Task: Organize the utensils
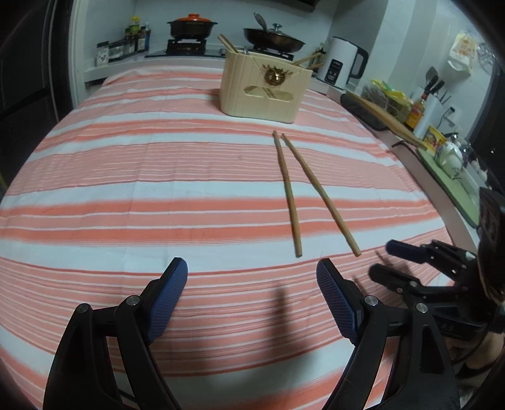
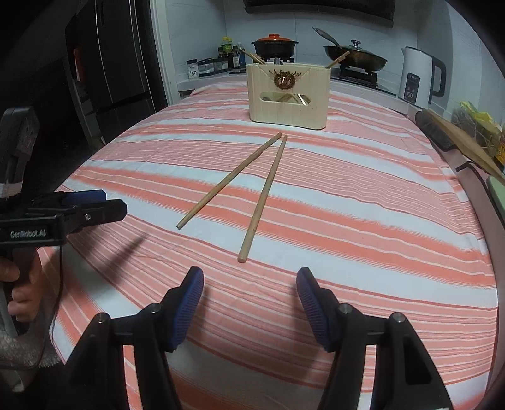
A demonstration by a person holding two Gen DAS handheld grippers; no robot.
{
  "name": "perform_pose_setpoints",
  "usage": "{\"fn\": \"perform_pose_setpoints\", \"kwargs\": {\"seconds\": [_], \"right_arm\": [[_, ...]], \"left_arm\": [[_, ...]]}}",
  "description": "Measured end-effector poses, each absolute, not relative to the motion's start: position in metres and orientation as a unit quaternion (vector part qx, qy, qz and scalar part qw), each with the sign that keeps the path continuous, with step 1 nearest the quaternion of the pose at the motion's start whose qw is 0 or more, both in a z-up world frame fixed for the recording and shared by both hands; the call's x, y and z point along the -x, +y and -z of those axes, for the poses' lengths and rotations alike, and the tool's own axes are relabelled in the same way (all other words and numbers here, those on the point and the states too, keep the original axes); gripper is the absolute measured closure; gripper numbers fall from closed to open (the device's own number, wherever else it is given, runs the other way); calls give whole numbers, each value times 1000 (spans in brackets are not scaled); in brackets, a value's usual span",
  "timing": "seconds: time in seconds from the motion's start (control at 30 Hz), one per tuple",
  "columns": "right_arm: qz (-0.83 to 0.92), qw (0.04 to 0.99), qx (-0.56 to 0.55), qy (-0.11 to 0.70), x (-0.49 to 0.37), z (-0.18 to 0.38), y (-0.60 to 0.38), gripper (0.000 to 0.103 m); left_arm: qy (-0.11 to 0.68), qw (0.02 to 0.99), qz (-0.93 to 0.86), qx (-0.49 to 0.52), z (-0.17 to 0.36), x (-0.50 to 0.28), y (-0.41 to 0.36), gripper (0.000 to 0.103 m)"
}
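Note:
Two wooden chopsticks point(image 1: 312, 189) lie in a narrow V on the striped tablecloth point(image 1: 157, 189), tips meeting toward a cream wooden utensil holder point(image 1: 265, 86) that has more chopsticks standing in it. My left gripper point(image 1: 252, 274) is open just short of the chopsticks' near ends, nothing between its blue pads. In the right wrist view the same chopsticks point(image 2: 262, 195) and holder point(image 2: 288, 94) show, and my right gripper point(image 2: 249, 280) hovers open right behind the nearer chopstick's end, holding nothing. Each gripper also appears at the other view's edge.
A counter at the back carries a pot point(image 1: 192, 26), a pan point(image 1: 273, 38), a white kettle point(image 1: 342, 61) and spice jars point(image 1: 135, 38). A cluttered shelf with bottles and a cutting board point(image 1: 388, 116) runs along the table's right side. A hand point(image 2: 22, 284) grips the left tool.

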State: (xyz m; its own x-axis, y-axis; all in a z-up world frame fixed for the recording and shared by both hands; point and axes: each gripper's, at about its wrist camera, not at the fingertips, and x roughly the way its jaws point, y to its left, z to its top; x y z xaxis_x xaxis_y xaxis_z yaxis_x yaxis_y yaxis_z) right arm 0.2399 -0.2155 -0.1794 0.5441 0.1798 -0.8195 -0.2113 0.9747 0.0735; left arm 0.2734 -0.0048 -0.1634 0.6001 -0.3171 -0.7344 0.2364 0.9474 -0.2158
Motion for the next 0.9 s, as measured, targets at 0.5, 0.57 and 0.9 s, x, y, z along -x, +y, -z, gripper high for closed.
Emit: {"fn": "perform_pose_setpoints", "kwargs": {"seconds": [0.5, 0.57, 0.9], "right_arm": [[-64, 879, -1, 473, -263, 195, -221, 96], [-45, 881, -6, 470, -260, 194, -231, 96], [34, 889, 16, 457, -237, 191, -276, 96]], "left_arm": [[427, 889, 163, 23, 170, -274, -22, 18], [426, 890, 162, 22, 170, -276, -23, 18], [430, 888, 160, -22, 180, -293, -52, 25]]}}
